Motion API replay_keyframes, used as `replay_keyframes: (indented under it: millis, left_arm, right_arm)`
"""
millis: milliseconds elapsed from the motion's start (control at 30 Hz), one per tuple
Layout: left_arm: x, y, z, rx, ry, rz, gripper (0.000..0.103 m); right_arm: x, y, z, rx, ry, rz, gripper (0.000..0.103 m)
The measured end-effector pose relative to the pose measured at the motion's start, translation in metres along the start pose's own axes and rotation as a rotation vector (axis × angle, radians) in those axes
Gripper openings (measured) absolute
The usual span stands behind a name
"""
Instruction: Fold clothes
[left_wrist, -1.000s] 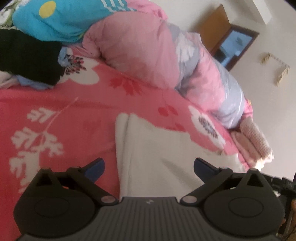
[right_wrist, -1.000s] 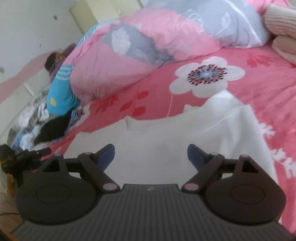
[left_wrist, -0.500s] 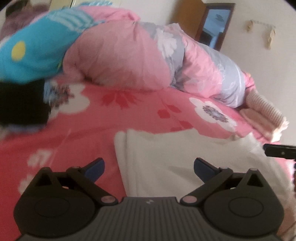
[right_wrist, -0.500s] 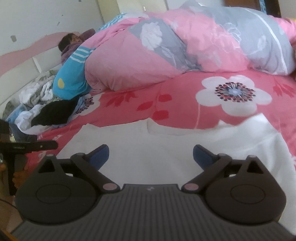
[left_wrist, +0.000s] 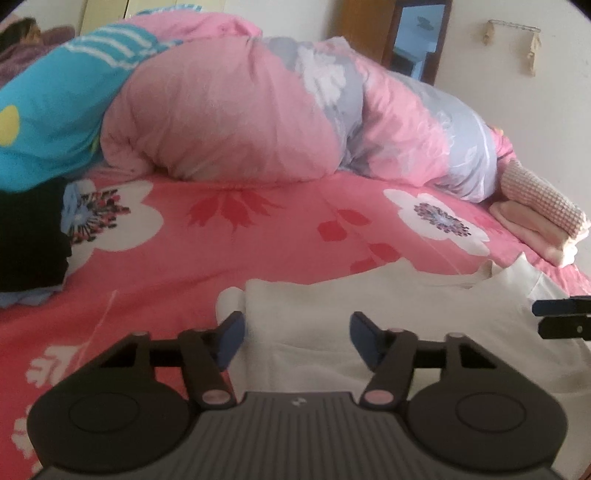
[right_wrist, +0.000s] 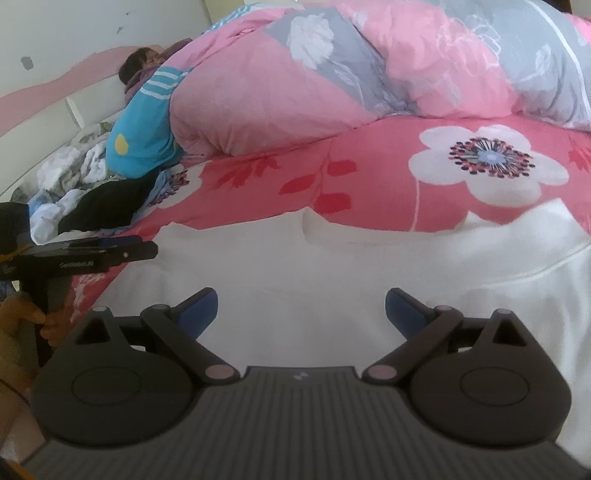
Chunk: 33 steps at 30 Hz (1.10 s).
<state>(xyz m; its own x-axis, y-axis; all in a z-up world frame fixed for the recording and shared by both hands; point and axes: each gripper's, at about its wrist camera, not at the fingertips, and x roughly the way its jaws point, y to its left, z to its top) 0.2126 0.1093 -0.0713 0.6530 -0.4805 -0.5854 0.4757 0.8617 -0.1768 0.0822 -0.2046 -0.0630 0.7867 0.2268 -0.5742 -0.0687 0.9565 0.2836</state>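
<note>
subject: white garment, spread flat on the pink floral bedsheet at the near edge of the bed, neckline toward the far side. a rolled pink and grey quilt lies well beyond it; a black garment sits far left, a folded pink stack far right. neither touches the subject.

left gripper: fingers spread wide, nothing held, poised over the garment's left portion. its left fingertip sits at the cloth's left edge, the right one over the cloth; contact cannot be confirmed.

right gripper: fingers spread wide, nothing held, poised over the middle of the cloth.

handling assessment: the cloth looks light, soft and limp, with some body like a knit top. it should drape and bunch rather than hold shape, and may drag on the sheet beneath. not fragile.

recommended hold: pinch at edges, not the flat middle. the left shoulder corner and the left hem suit one fold; take only the garment, not the sheet under it.
</note>
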Motion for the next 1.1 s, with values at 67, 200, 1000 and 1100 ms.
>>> replay_keyframes:
  millis: [67,200,1000,1100]
  left_arm:
    - [0.004,0.001,0.0,-0.002,0.009,0.011,0.05]
    - [0.01,0.001,0.0,0.006,0.02,0.036,0.032]
    - [0.022,0.016,-0.01,-0.107,0.036,-0.036,0.03]
    - [0.022,0.025,-0.011,-0.168,0.031,-0.035,0.015]
  right_arm:
    - [0.001,-0.005,-0.001,0.013,-0.002,0.002,0.098]
    - [0.001,-0.014,-0.004,0.038,-0.005,0.008,0.098]
    - [0.0,-0.05,-0.006,0.236,-0.012,0.061,0.098]
    - [-0.009,-0.06,-0.014,0.263,-0.049,0.081,0.096]
